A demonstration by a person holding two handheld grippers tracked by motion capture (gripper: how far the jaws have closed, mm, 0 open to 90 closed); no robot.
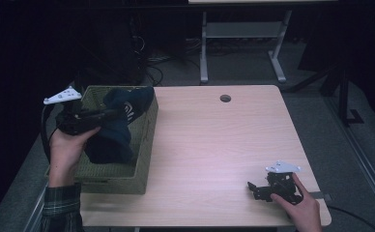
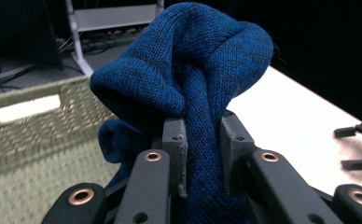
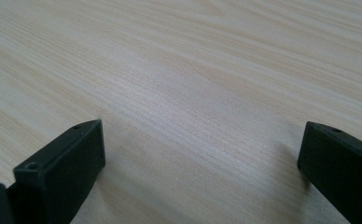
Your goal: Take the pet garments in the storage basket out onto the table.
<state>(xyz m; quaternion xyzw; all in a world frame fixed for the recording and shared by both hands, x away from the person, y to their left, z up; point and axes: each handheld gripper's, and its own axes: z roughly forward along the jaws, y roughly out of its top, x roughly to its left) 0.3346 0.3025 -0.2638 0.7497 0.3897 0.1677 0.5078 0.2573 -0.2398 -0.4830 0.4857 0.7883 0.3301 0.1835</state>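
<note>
The left gripper [image 1: 109, 113] clamps a blue sock [image 2: 188, 70] above the basket [image 1: 144, 145] at the table's [image 1: 214, 145] left edge. The right gripper [image 1: 254, 187] rests wide open near the front right corner.

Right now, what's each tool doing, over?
Left tool shut on blue knit cloth, held over the woven basket. Right tool open, low over bare table. Nothing in the way.

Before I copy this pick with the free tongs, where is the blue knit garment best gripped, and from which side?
Grip a bunched fold of the blue knit garment, coming from above the basket. The soft knit gathers into thick ridges, as where the left tongs pinch it, and the basket's walls likely block a sideways approach.
</note>
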